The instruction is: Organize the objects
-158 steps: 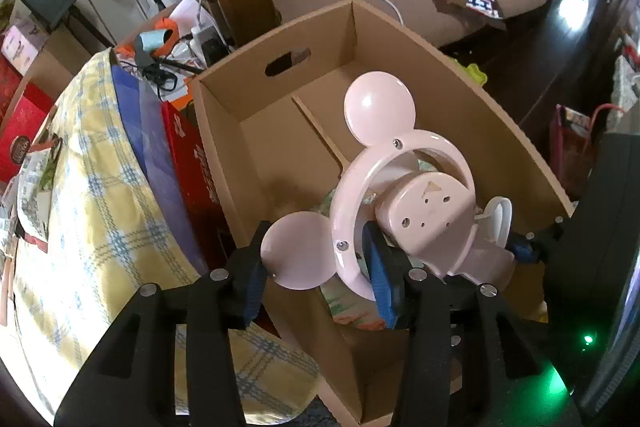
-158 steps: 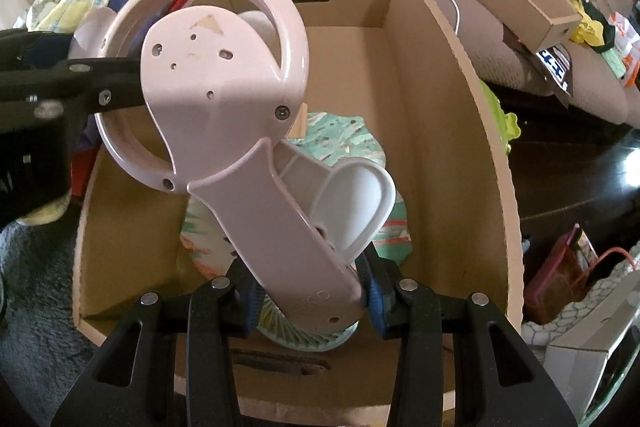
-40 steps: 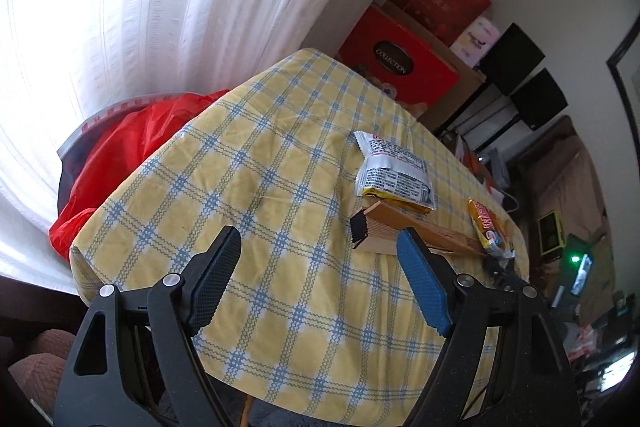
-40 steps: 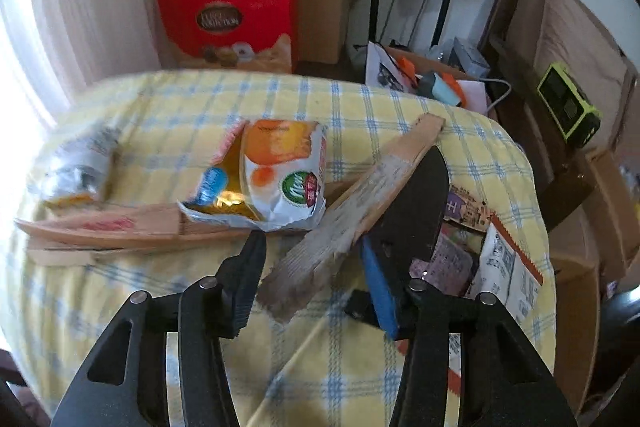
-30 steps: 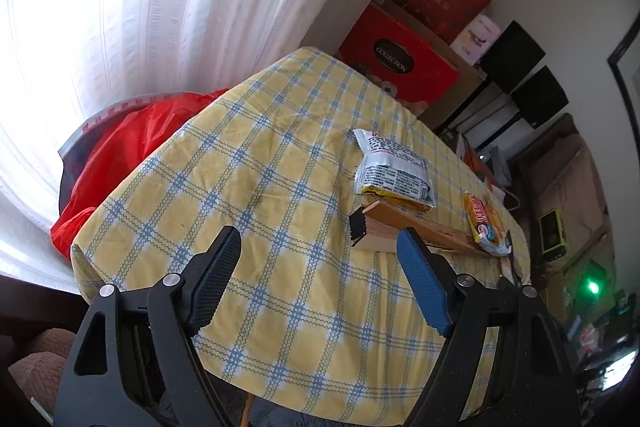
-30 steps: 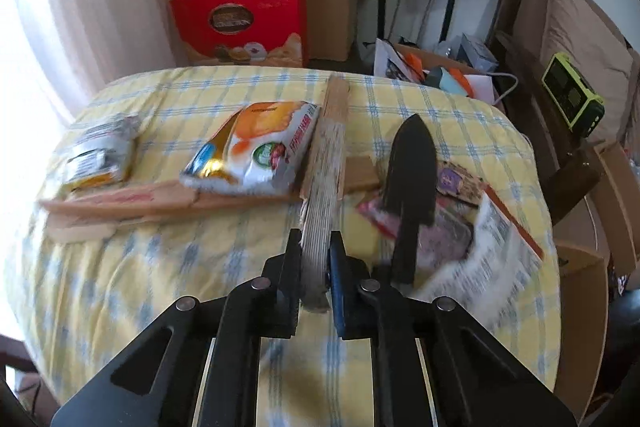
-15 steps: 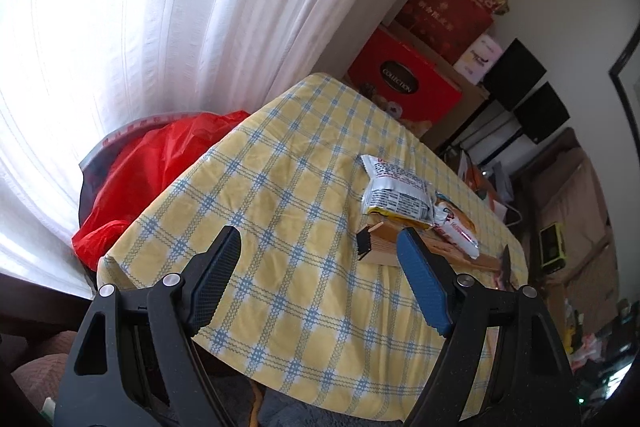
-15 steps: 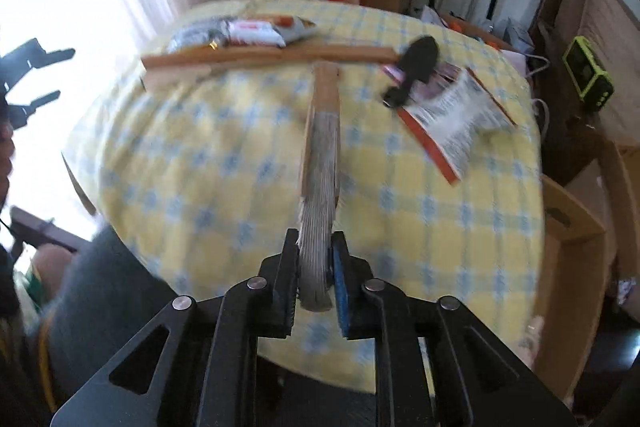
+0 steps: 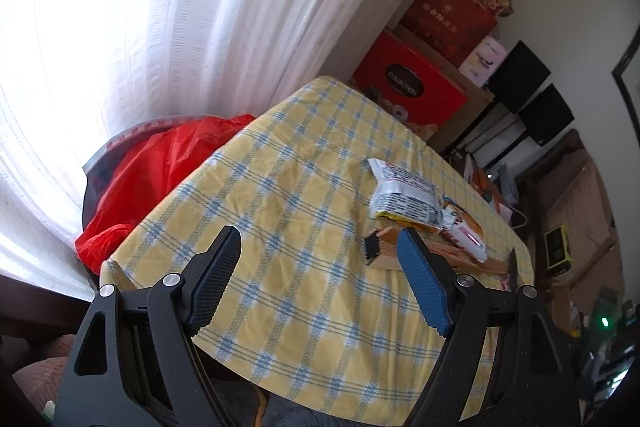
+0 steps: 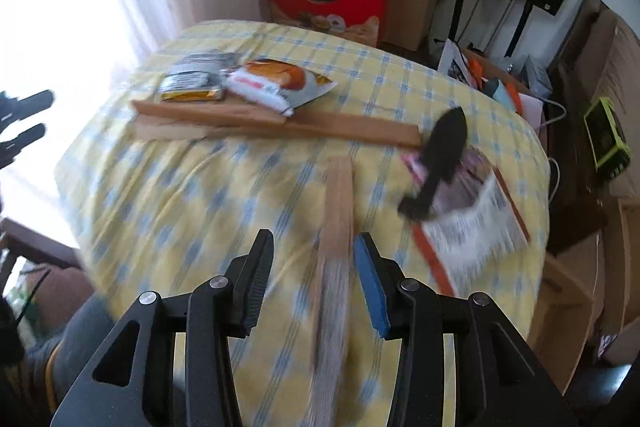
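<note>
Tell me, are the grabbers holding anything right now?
No. The left gripper is open over the tablecloth. The right gripper is opening, its pads clear of the folded fan, which sits between them near its ribbed end.

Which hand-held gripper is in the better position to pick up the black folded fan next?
Right. The right hand-held gripper, jaws opening around the wooden fan, has the black folded fan just beyond it. The left hand-held gripper hangs open at the table's far end.

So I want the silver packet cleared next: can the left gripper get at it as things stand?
Probably yes. The left gripper is open and empty, and the silver packet lies ahead of it on the tablecloth with nothing on top; only bare cloth lies between.
</note>
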A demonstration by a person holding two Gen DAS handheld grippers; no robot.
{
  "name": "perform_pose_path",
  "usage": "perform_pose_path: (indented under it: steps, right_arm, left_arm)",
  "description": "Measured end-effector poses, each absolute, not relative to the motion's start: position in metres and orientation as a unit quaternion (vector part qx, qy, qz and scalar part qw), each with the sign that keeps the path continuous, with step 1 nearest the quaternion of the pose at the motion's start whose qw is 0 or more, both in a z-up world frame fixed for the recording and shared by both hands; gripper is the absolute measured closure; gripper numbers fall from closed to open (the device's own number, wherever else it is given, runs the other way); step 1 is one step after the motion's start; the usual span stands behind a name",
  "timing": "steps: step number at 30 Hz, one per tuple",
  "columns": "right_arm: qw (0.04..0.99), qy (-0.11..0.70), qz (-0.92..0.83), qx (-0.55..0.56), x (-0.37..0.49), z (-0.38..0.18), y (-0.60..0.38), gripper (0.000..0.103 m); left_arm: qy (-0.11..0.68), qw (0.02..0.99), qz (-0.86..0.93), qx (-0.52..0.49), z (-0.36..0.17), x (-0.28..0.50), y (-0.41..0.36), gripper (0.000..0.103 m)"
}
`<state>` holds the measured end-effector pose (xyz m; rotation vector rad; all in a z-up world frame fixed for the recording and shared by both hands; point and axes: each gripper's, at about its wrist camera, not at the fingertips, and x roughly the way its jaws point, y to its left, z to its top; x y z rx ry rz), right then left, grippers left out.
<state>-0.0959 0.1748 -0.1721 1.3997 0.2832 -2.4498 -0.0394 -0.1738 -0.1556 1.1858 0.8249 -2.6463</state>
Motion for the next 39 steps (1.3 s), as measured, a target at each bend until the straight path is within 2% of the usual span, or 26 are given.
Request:
perform_pose_path:
  steps: [2,6,9,10,11,17,21,25,27,28,29,33,34,35,36,39]
  right_arm:
    - [0.149,0.105,-0.850,0.495,-0.112,-0.182,0.171,0.076]
    - [0.133,0.125,-0.845,0.503,-0.128,-0.197,0.164,0.078]
    - [0.158,0.085,-0.844,0.505,-0.122,-0.196,0.158,0.086]
    - [0.169,0.080,-0.843,0.505,-0.120,-0.195,0.154,0.094]
    - [0.186,0.083,-0.839,0.505,-0.114,-0.194,0.146,0.095]
    - [0.274,0.116,-0.814,0.498,-0.066,-0.190,0.105,0.095]
    - [0.279,0.110,-0.826,0.477,-0.049,-0.178,0.121,0.095]
    - [0.170,0.104,-0.862,0.466,-0.074,-0.170,0.167,0.075]
    - [0.148,0.086,-0.866,0.470,-0.091,-0.173,0.185,0.070]
    - [0.147,0.077,-0.864,0.475,-0.099,-0.177,0.188,0.062]
    - [0.155,0.074,-0.860,0.481,-0.104,-0.182,0.186,0.061]
    - [0.190,0.099,-0.843,0.493,-0.109,-0.199,0.157,0.061]
    - [0.189,0.107,-0.842,0.494,-0.110,-0.204,0.149,0.066]
    - [0.186,0.111,-0.848,0.484,-0.108,-0.203,0.146,0.076]
    - [0.194,0.106,-0.846,0.485,-0.105,-0.203,0.143,0.081]
    - [0.248,0.110,-0.833,0.482,-0.092,-0.202,0.123,0.083]
  left_arm:
    - [0.274,0.067,-0.876,0.391,-0.158,-0.040,-0.179,0.025]
    - [0.282,0.075,-0.873,0.391,-0.165,-0.040,-0.190,0.025]
    - [0.291,0.075,-0.871,0.388,-0.170,-0.040,-0.194,0.025]
    - [0.293,0.073,-0.870,0.390,-0.172,-0.040,-0.194,0.025]
    - [0.294,0.071,-0.869,0.393,-0.174,-0.042,-0.193,0.025]
    - [0.288,0.046,-0.872,0.393,-0.169,-0.043,-0.181,0.025]
    - [0.279,0.031,-0.876,0.392,-0.165,-0.044,-0.170,0.025]
    - [0.276,0.022,-0.874,0.399,-0.166,-0.046,-0.161,0.025]
    - [0.272,0.021,-0.875,0.400,-0.166,-0.046,-0.158,0.025]
    - [0.271,0.022,-0.875,0.399,-0.166,-0.046,-0.158,0.025]
    - [0.270,0.023,-0.876,0.399,-0.165,-0.046,-0.158,0.025]
    - [0.268,0.027,-0.875,0.401,-0.167,-0.046,-0.158,0.025]
    - [0.267,0.028,-0.875,0.402,-0.167,-0.047,-0.158,0.025]
    - [0.267,0.029,-0.875,0.403,-0.168,-0.047,-0.158,0.025]
    - [0.266,0.030,-0.875,0.404,-0.168,-0.047,-0.158,0.025]
    - [0.266,0.030,-0.874,0.405,-0.169,-0.048,-0.159,0.025]
